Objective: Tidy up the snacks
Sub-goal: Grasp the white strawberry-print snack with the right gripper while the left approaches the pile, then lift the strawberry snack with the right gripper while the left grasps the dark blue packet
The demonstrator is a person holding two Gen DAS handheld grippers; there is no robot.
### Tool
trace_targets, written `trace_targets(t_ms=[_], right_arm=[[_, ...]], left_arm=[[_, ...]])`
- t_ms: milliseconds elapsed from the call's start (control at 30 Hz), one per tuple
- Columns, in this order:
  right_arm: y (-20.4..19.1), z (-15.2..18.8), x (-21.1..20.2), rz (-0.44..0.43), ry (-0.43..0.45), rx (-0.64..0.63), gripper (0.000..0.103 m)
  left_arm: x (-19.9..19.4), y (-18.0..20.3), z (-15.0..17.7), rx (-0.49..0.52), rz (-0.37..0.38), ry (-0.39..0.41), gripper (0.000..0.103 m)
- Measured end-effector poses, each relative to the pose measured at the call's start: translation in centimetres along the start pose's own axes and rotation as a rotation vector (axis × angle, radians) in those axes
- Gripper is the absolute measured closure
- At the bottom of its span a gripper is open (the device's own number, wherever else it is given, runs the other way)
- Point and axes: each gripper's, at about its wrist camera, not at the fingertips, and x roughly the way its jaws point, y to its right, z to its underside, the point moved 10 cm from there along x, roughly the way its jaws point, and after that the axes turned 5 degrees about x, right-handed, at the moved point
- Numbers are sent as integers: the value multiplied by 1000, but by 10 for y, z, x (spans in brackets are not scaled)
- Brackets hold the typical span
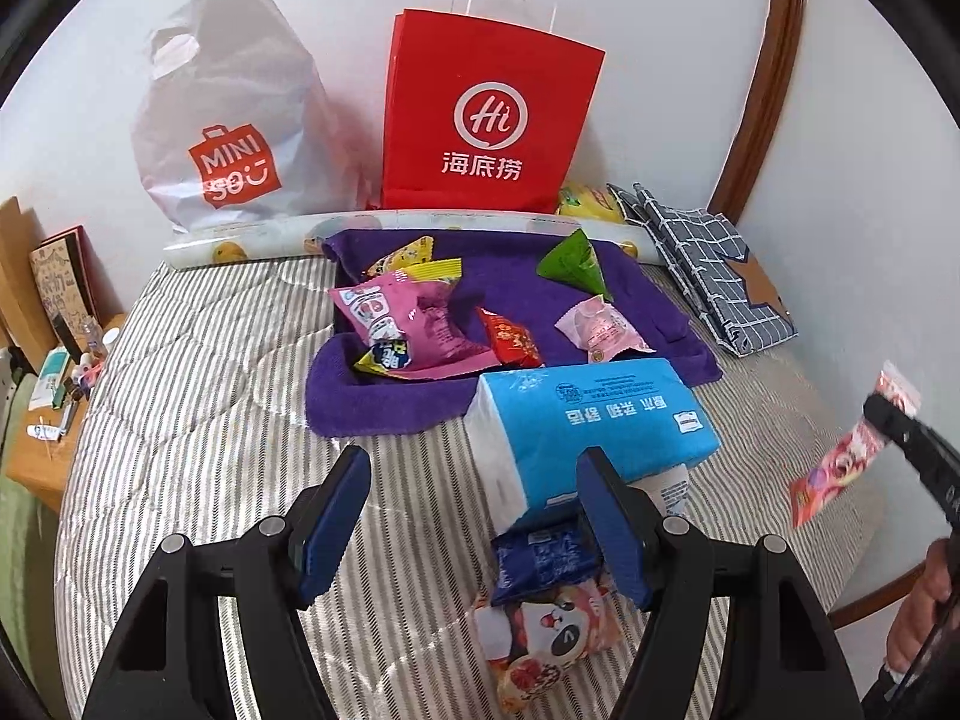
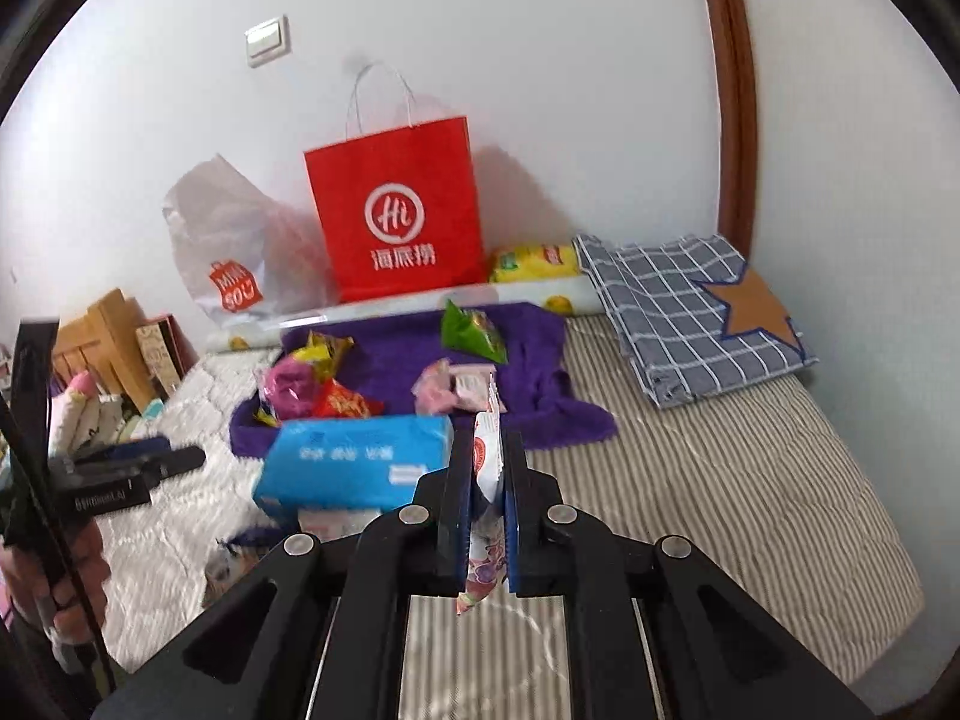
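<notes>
Right claw carries one snack packet.
It is clamped on it for sorting; left claw stands apart, empty, above the bed.

Glossy plastic snack packets, fuzzy towel

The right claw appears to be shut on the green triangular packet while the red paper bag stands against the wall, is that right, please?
Not quite: the right claw is shut on a pink-and-white snack packet, as the right wrist view shows. The green triangular packet lies on the purple towel. The red paper bag does stand against the wall.
</notes>
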Motion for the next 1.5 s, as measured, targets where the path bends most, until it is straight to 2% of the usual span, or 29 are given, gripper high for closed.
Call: trace_targets(t_ms=[267, 500, 633, 867, 1067, 1167, 1300, 1500], right_arm=[[-3, 20, 15, -22, -63, -18, 94], [4, 26, 41, -23, -100, 17, 92], [17, 32, 67, -13, -134, 68, 92], [28, 34, 107, -55, -161, 134, 88], [34, 51, 132, -47, -232, 122, 77], [36, 62, 138, -56, -262, 119, 76], [33, 65, 144, -79, -268, 129, 77], [27, 67, 146, -36, -265, 60, 80]], left_arm=[[9, 5, 2, -9, 8, -20, 34], [18, 2, 4, -10, -3, -32, 34], [25, -2, 5, -26, 0, -45, 34], [34, -7, 1, -49, 0, -54, 34], [44, -7, 0, -46, -1, -64, 34], [46, -7, 2, -42, 6, -70, 34], [48, -3, 5, -26, 16, -84, 34], [51, 14, 23, 20, 78, -141, 32]])
